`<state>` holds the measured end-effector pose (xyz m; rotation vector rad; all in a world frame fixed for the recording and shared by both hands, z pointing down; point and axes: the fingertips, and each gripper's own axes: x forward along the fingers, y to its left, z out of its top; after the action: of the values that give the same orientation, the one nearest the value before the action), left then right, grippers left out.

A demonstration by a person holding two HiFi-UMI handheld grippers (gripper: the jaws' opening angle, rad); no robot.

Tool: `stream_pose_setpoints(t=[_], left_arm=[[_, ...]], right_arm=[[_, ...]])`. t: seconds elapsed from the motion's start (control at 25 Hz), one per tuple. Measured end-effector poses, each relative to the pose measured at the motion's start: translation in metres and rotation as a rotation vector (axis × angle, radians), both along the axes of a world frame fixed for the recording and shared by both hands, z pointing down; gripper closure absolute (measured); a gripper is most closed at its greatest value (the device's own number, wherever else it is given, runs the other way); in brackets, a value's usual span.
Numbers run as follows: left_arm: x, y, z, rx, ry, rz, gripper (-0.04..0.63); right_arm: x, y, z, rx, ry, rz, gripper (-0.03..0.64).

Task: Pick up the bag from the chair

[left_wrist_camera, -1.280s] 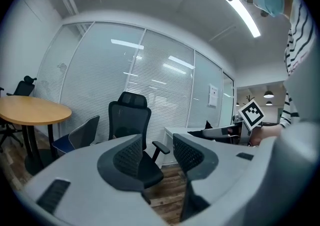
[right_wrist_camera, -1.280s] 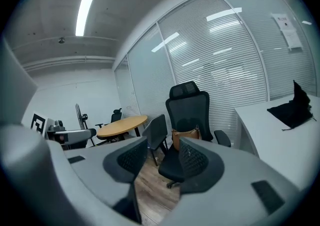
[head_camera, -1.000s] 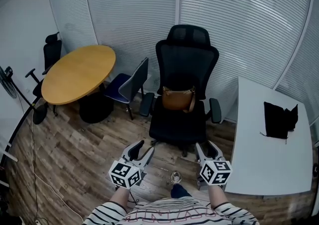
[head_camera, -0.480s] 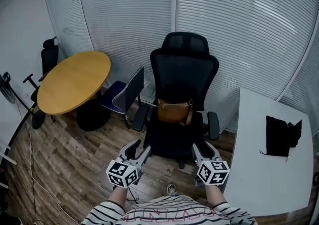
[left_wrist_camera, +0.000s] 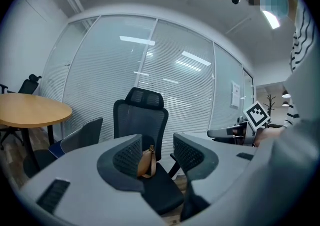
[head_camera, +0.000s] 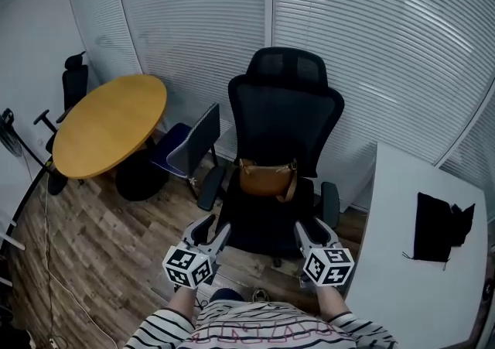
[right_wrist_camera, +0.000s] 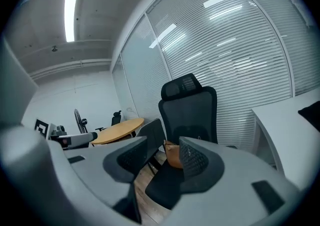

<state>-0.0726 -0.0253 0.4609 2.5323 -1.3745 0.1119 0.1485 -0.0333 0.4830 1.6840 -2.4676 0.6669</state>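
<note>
Well, the brown bag (head_camera: 265, 178) sits on the seat of the black office chair (head_camera: 286, 111), propped against the backrest with a strap looping down one side. Nothing touches it. Both tongs are held low in front of the person, short of the seat's front edge: the left gripper (head_camera: 210, 230) has its jaws apart with nothing in them, and the right gripper (head_camera: 313, 228) is just the same, the bag showing only far off through each gap. Off to the left stand a grey side chair (head_camera: 192, 142) and a round wooden table (head_camera: 108, 123); to the right, a white desk (head_camera: 402, 278) carries a black cloth item (head_camera: 437, 225).

To my eye this is the approach, with the grasp not yet begun. The next move calls for reaching in over the seat between the armrests, settling one pair of open jaws around the bag's top edge or strap, closing firmly, then lifting it clear of the backrest
</note>
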Motion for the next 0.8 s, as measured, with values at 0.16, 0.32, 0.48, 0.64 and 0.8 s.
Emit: stream_pose_setpoints(t=[0.16,0.32,0.48,0.64,0.8], left_arm=[[-0.006,-0.019,0.008,-0.021,0.005,-0.011,0.423],[-0.021,-0.045,0.020,-0.041,0.002,-0.008,0.423],[-0.035,-0.073,0.025,-0.061,0.002,0.015,0.423],[-0.039,-0.106,0.023,-0.069,0.005,0.081,0.423],[-0.044,-0.134,0.023,-0.067,0.004,0.152,0.423]], right_arm=[[-0.004,-0.022,0.008,-0.017,0.005,0.001,0.426],[-0.014,-0.047,0.012,-0.021,0.008,0.022,0.426],[-0.024,-0.066,0.014,-0.034,0.015,0.060,0.426],[-0.034,-0.090,0.015,-0.030,0.049,0.110,0.426],[-0.046,-0.108,0.017,-0.024,0.048,0.176,0.426]])
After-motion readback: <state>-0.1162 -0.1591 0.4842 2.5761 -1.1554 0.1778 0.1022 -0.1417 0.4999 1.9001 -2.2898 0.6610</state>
